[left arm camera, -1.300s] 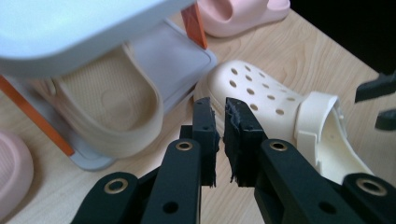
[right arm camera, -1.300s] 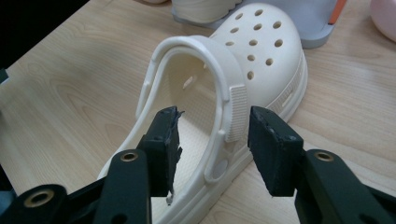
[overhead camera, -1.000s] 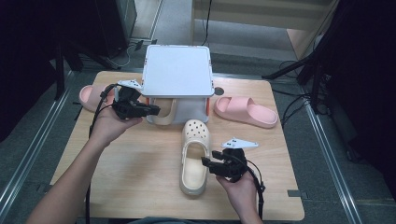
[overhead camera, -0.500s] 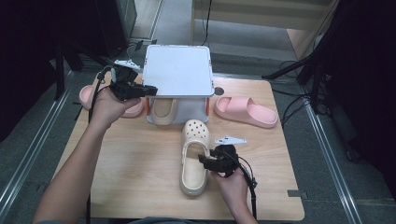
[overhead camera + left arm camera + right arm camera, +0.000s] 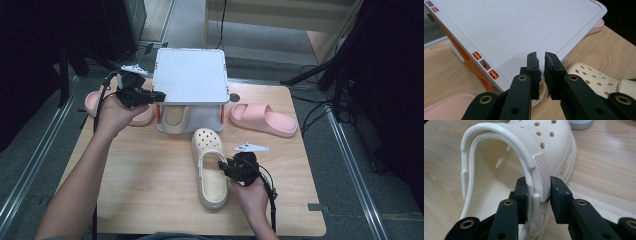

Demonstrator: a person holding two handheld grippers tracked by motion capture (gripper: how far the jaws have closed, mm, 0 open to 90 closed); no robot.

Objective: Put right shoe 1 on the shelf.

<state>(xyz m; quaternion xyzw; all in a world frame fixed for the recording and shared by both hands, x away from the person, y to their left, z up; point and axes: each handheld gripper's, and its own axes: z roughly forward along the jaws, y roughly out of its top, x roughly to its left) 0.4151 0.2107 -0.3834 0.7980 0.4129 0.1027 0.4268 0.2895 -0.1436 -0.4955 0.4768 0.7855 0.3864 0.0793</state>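
A cream clog lies toe-away on the wooden table. My right gripper is at its right side. In the right gripper view the jaws have just been closing, and the right gripper now pinches the clog's side wall and ribbed strap end. A second cream clog sits under the white rack. My left gripper hovers at the rack's left front corner. In the left gripper view the left gripper is shut with nothing in it, above the rack top.
A pink slide lies right of the rack. Another pink slide lies left of it, partly under my left hand. The rack has orange side posts. Cables and dark stands surround the table.
My right gripper moved in to the clog's side and closed on its wall. My left hand rose from in front of the rack to its left front corner.
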